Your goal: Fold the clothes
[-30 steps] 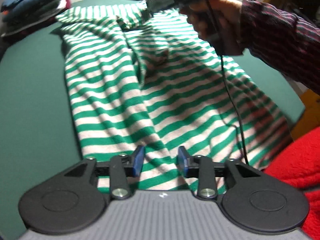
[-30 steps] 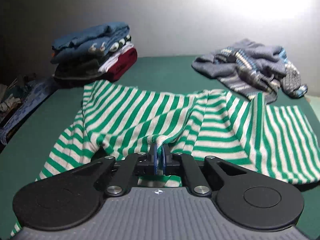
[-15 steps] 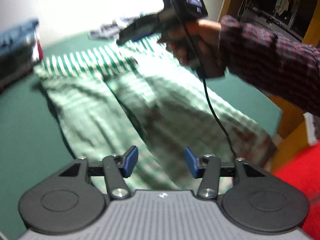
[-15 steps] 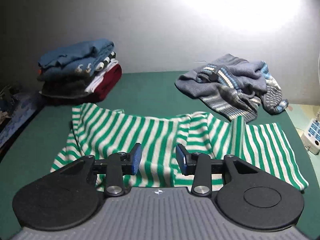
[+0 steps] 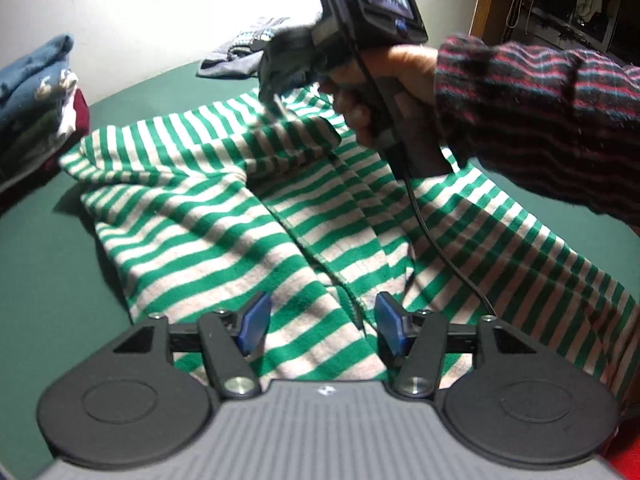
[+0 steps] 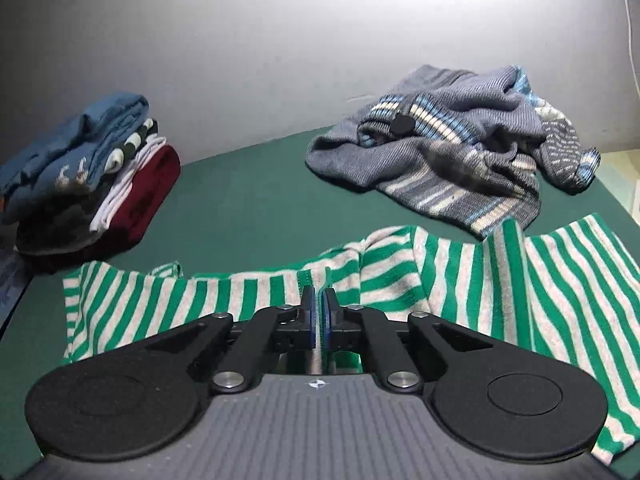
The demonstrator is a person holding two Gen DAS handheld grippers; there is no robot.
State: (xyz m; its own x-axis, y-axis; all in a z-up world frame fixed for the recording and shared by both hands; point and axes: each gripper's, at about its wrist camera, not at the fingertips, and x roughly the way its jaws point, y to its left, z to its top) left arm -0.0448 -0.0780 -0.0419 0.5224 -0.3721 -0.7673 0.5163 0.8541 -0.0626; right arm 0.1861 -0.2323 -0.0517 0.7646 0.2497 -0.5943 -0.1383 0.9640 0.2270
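Observation:
A green and white striped shirt (image 5: 224,216) lies spread on the green table (image 5: 36,248). My left gripper (image 5: 318,322) is open just above the shirt's near part, with a seam between its blue pads. My right gripper (image 6: 319,312) is shut on a fold of the striped shirt (image 6: 460,276) near its far edge. It also shows in the left wrist view (image 5: 276,98), held by a hand in a plaid sleeve, lifting a fold of the shirt.
A stack of folded clothes (image 6: 88,176) stands at the table's back left. A crumpled grey-blue striped sweater (image 6: 452,160) lies at the back right. A cable (image 5: 440,252) hangs from the right gripper over the shirt. A red cloth (image 5: 624,460) shows at the lower right.
My right gripper opened half a second ago and has now shut on a shirt fold farther along. My left gripper has opened wider and shifted over the shirt.

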